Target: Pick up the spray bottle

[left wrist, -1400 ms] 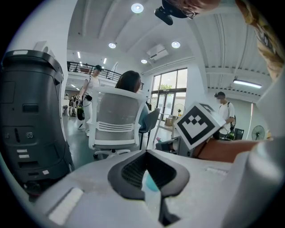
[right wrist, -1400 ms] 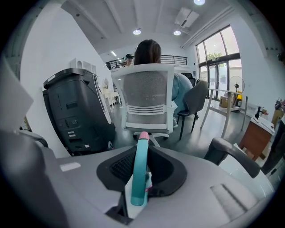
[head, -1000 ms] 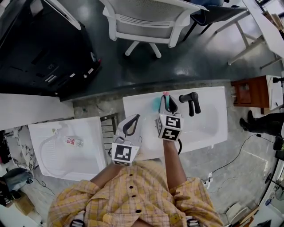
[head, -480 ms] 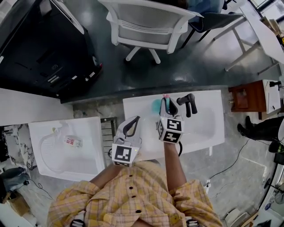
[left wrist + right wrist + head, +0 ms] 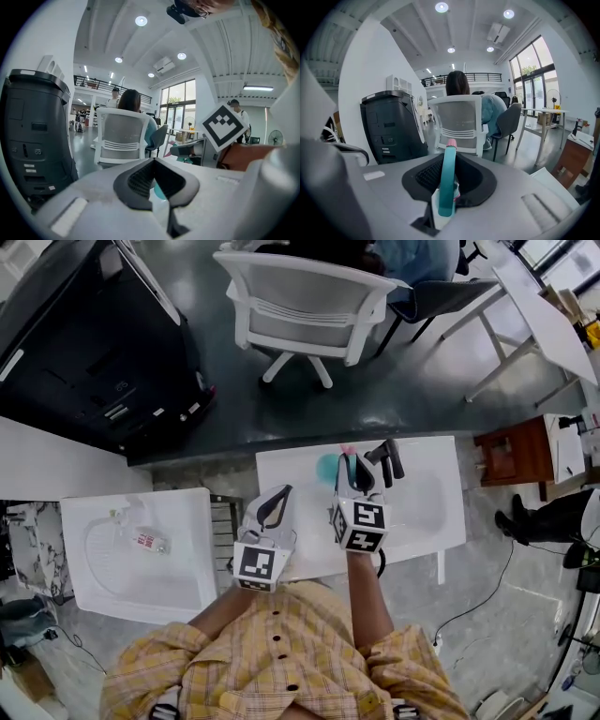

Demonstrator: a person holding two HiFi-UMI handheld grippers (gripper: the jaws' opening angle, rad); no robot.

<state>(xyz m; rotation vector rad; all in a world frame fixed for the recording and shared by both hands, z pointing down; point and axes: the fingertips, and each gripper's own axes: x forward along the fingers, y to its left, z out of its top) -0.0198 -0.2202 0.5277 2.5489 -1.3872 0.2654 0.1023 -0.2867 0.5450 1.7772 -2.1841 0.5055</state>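
The spray bottle (image 5: 327,466) is teal with a pink nozzle tip. My right gripper (image 5: 352,457) is shut on it above the white basin top (image 5: 422,512). In the right gripper view the teal bottle head (image 5: 448,183) stands upright between the black pads, and the right gripper (image 5: 450,157) closes around it. My left gripper (image 5: 284,491) hangs just left of the right one, over the basin's left edge. Its fingertips meet with nothing between them. In the left gripper view the left gripper (image 5: 154,161) shows a bit of teal through the gap behind its pads.
A black faucet (image 5: 386,456) stands just right of the bottle. A second white sink (image 5: 187,568) at the left holds a small bottle (image 5: 145,542). A white chair (image 5: 300,296), a black machine (image 5: 84,352) and a wooden stool (image 5: 511,446) stand around the basins.
Both grippers have risen a little, the right one carrying the spray bottle. The faucet now appears closer to the right gripper in the head view.
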